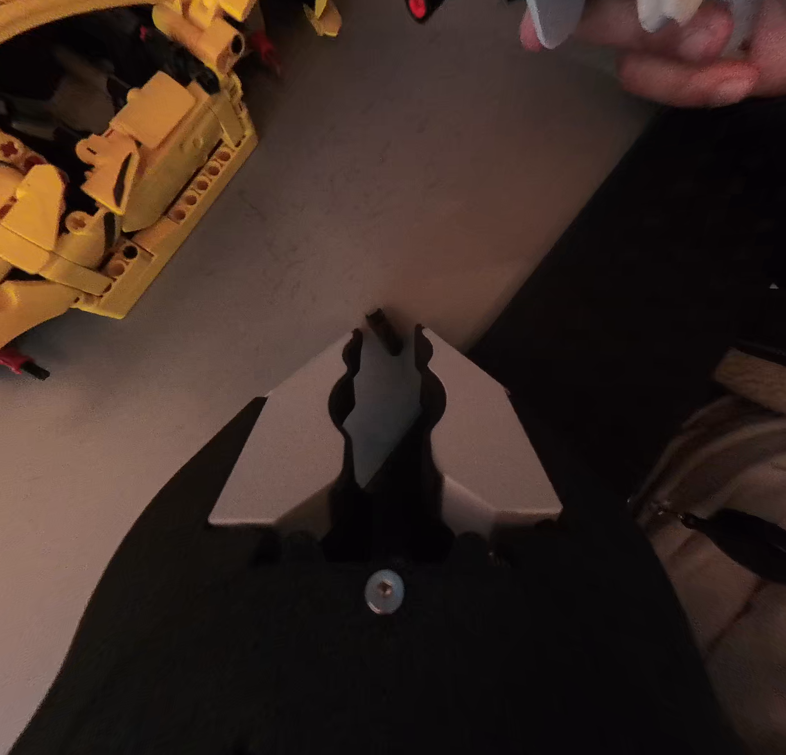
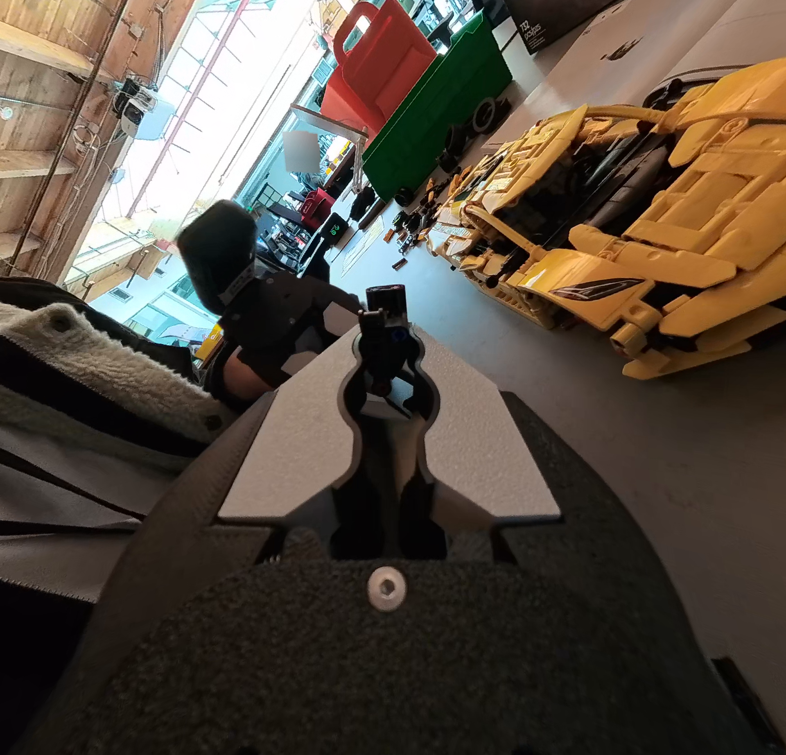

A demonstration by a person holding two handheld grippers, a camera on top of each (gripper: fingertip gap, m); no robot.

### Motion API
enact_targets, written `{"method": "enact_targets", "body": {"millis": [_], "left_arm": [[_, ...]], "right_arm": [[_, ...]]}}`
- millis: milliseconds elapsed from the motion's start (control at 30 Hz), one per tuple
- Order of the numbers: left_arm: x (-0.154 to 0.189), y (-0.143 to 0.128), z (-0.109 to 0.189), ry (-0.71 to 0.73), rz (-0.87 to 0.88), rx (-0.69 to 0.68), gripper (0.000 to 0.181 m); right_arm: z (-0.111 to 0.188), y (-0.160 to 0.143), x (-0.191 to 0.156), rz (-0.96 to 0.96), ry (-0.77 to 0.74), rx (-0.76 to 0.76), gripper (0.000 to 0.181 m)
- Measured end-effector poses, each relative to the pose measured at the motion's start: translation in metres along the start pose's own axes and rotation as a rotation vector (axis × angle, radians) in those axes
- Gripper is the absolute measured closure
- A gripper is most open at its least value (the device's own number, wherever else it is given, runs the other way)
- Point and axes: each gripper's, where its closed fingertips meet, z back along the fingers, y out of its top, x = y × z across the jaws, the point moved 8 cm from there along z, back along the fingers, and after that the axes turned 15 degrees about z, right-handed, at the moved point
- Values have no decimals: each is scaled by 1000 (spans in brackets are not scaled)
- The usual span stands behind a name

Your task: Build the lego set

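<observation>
Each handheld tool has a broad black body with a grainy, textured surface that widens toward the camera, and a single round silver hex-socket screw [image 2: 386, 588] sits on its midline. The left gripper [image 1: 388, 334] and the right gripper [image 2: 385, 330] each carry two pale grey, flat-faceted angular fingers [image 2: 476, 449] whose inner edges are lined in black with a wavy, scalloped outline. The person wears a cream fleecy jacket cuff [image 2: 98, 364] with dark round snap buttons over a grey garment with dark stripes.

Part-built yellow lego car [image 2: 629, 241] on grey table [image 2: 595, 500]
</observation>
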Motion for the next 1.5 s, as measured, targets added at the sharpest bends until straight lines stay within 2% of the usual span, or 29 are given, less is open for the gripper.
{"method": "enact_targets", "body": {"millis": [167, 333, 433, 533, 600, 700, 767, 867, 967, 1233, 1500], "left_arm": [[2, 0, 0, 54, -53, -35, 167], [1, 0, 0, 45, -82, -53, 169], [1, 2, -1, 14, -107, -54, 173], [-8, 6, -2, -76, -90, -36, 174], [-18, 18, 8, -226, -25, 110, 174], [-33, 44, 41, -658, 231, 417, 174], [-42, 54, 53, -891, 353, 566, 175], [-45, 56, 44, -1036, 424, 634, 174], [-41, 55, 34, -1148, 480, 621, 175], [-38, 56, 36, -1136, 450, 669, 175], [-34, 57, 30, -1129, 508, 721, 174]], "right_arm": [[1, 0, 0, -4, 3, 4, 167], [1, 0, 0, -6, 5, 4, 167], [1, 0, 0, -4, 4, 2, 168], [1, 0, 0, -1, 1, 7, 167], [4, 3, -3, 13, 6, 45, 168], [7, 12, -5, -40, 17, 163, 168], [3, 19, -10, -139, 114, 294, 169], [-16, 15, -15, -183, 169, 292, 169], [-29, 14, -21, -126, 156, 235, 168], [-34, 12, -20, -147, 154, 239, 168], [-31, 11, -18, -131, 99, 245, 169]]}}
